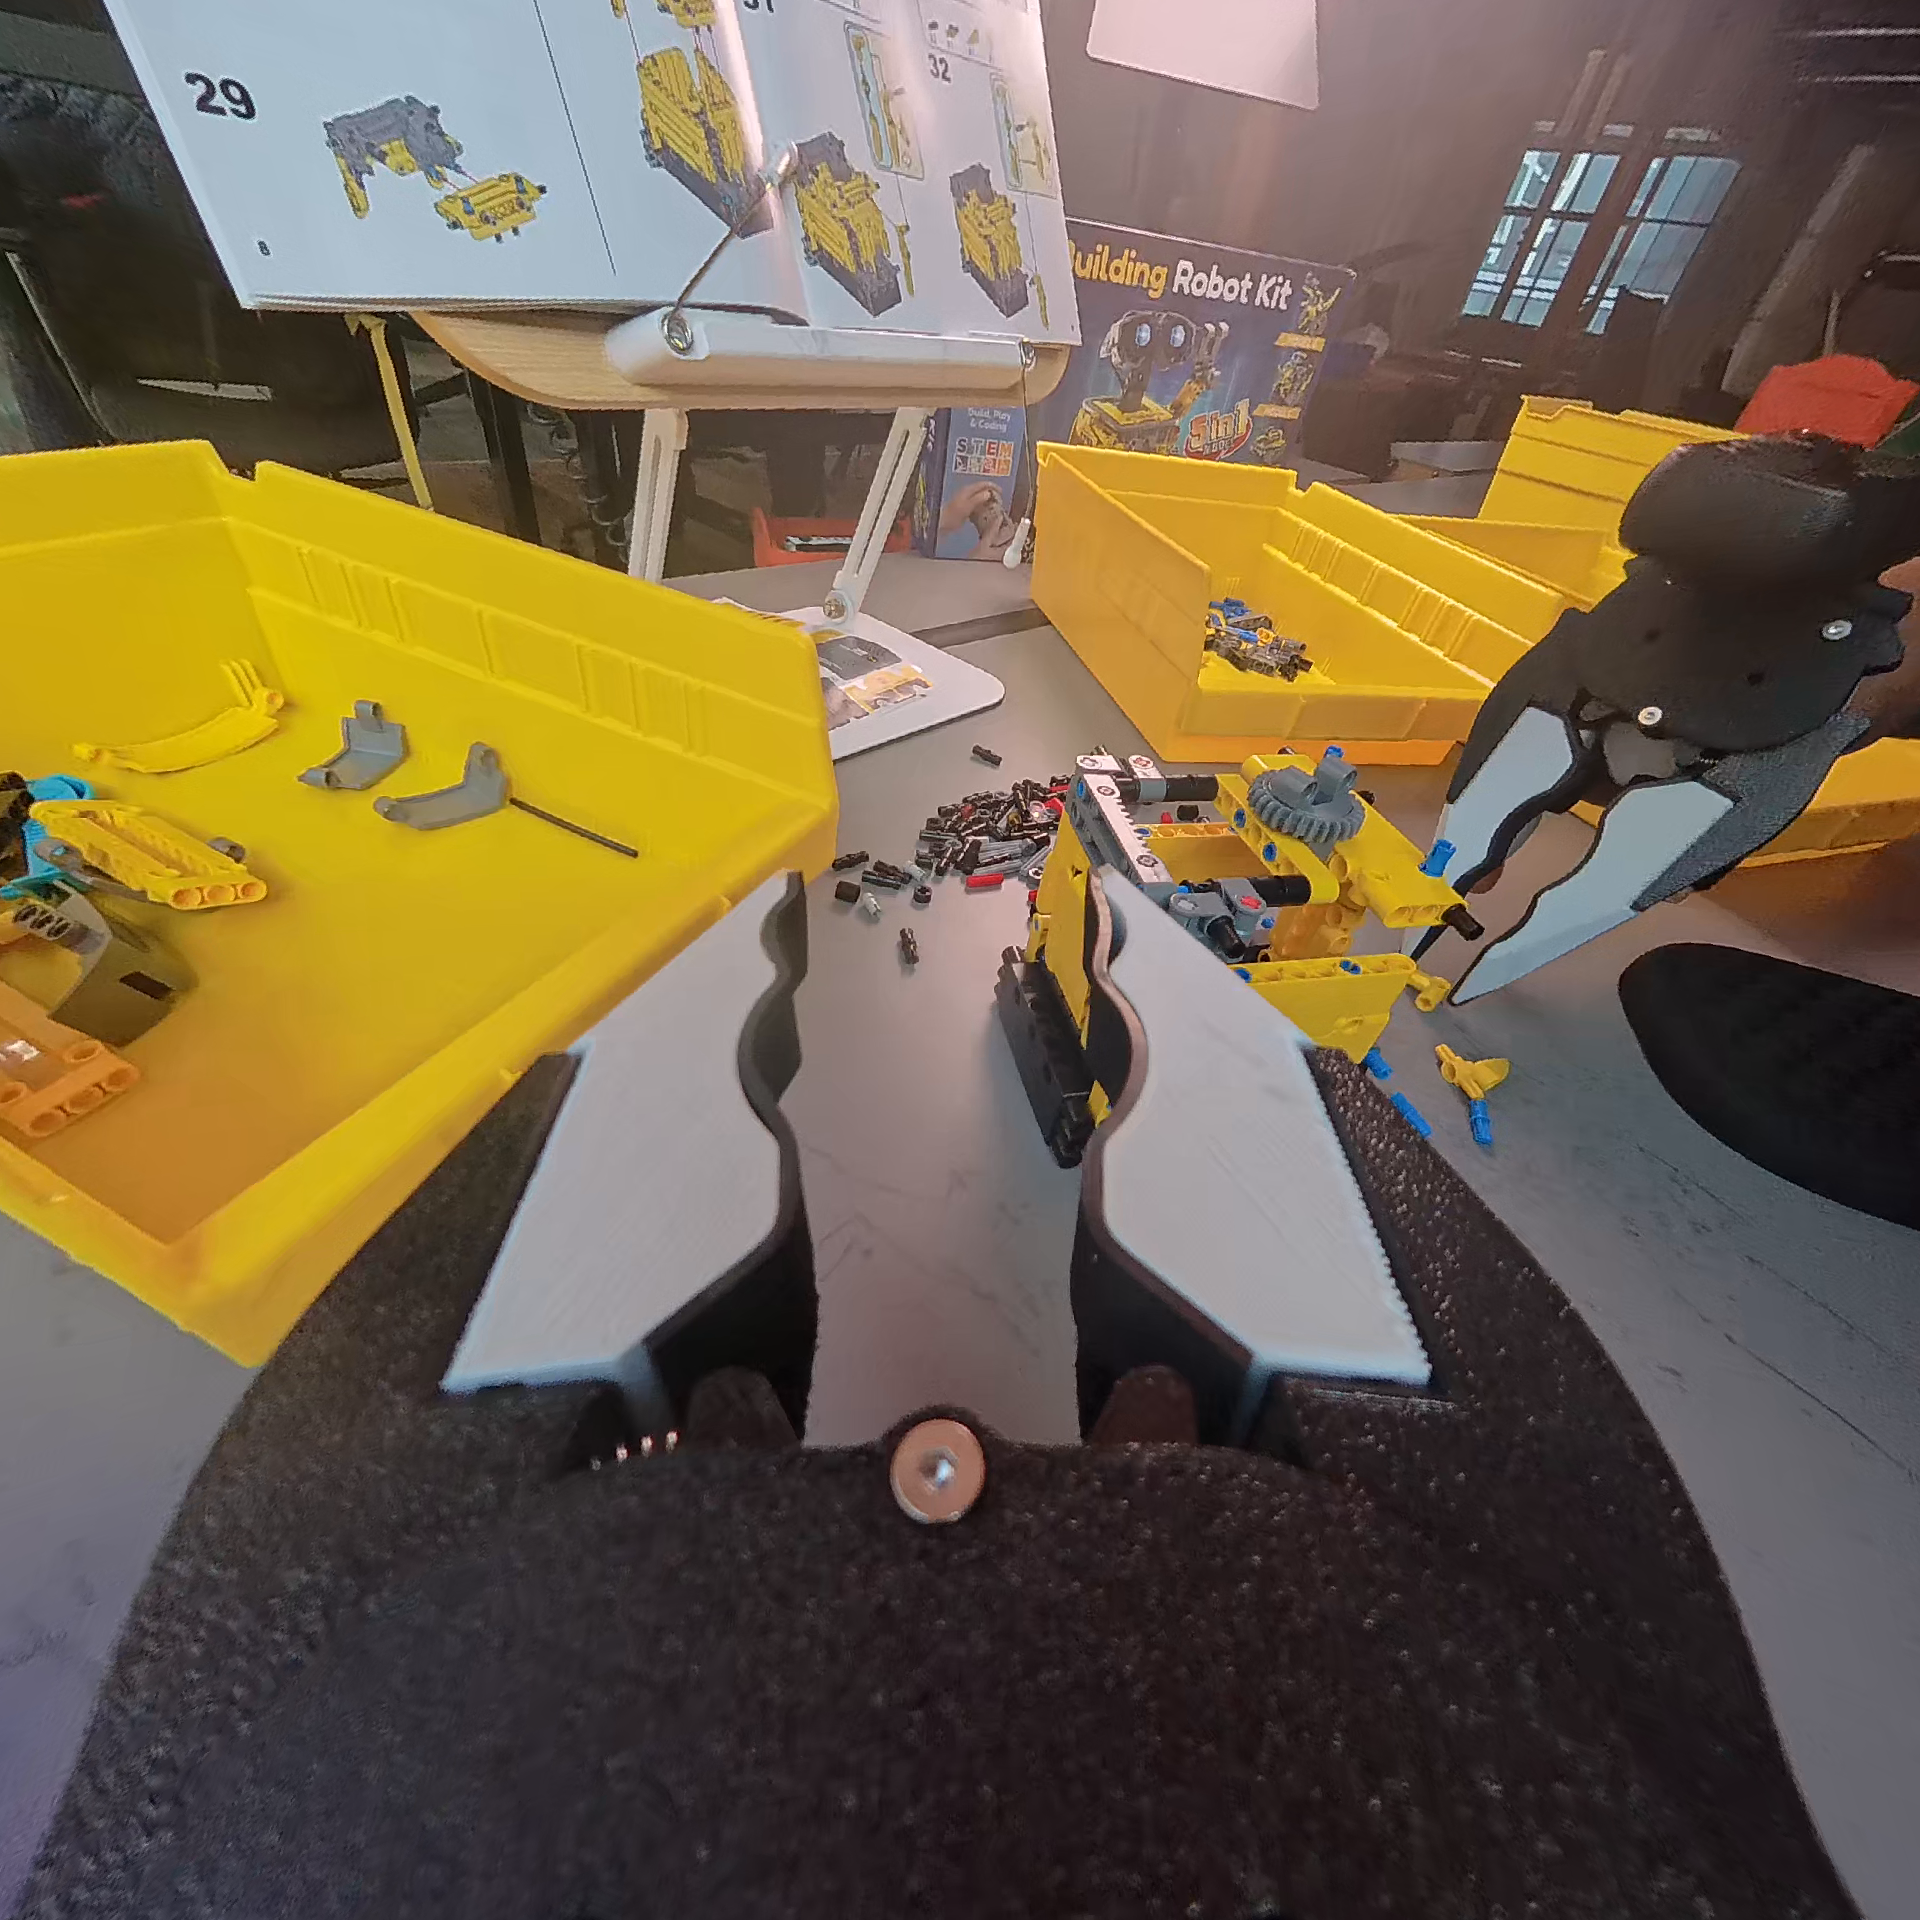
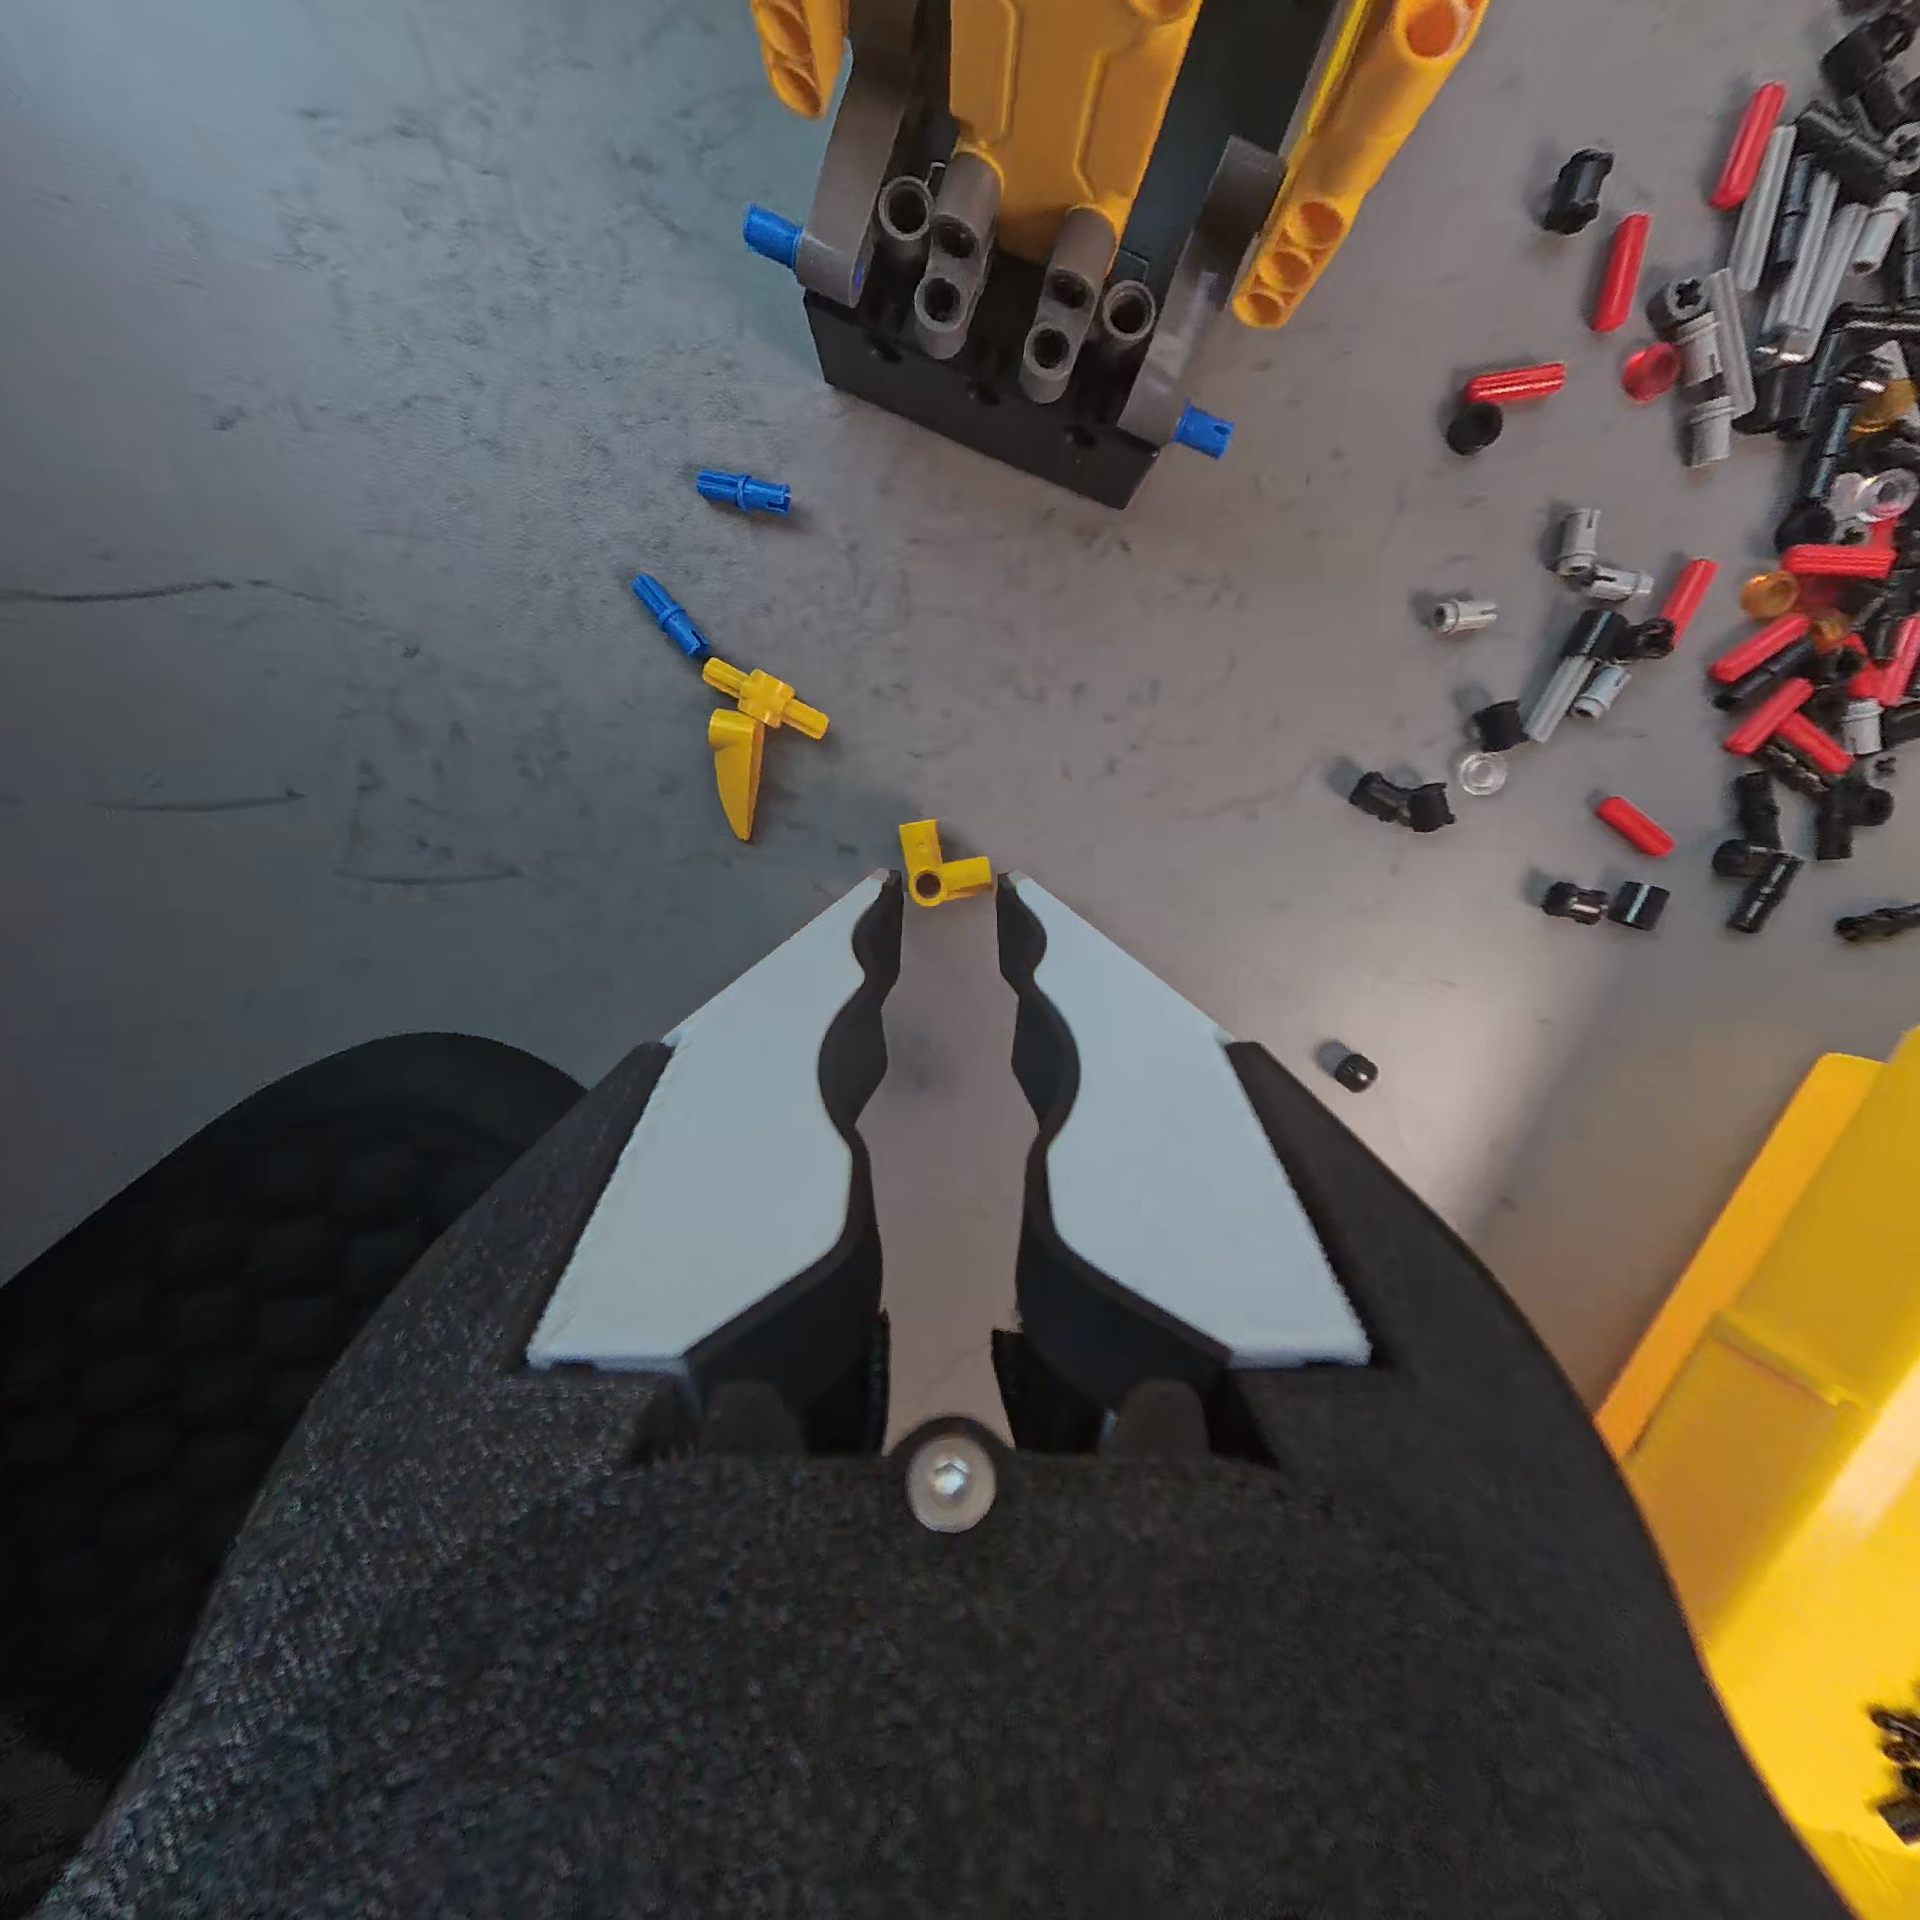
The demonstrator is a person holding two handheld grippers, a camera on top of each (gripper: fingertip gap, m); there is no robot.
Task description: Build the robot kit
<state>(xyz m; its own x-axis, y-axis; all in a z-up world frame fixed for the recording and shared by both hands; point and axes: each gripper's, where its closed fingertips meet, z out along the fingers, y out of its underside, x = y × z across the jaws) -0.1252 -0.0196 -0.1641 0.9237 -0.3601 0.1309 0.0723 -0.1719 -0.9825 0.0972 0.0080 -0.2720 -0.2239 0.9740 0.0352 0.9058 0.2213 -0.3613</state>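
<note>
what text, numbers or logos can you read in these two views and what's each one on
I will not copy the wording; here is what bears it.
Instruction booklet on the white stand: large printed step numbers beside diagrams.
Dark blue box behind the yellow bins: big title and badge.
Smaller blue box beside it: small print, blurred.
Right wrist view: no writing.

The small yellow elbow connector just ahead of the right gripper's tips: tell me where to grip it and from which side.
Grip the small yellow elbow connector across its corner, where the two short arms meet, coming straight down from above. It lies flat on the grey table, so its sides are free. The right gripper is open, its tips flanking the piece; a close there should likely catch it.
</note>
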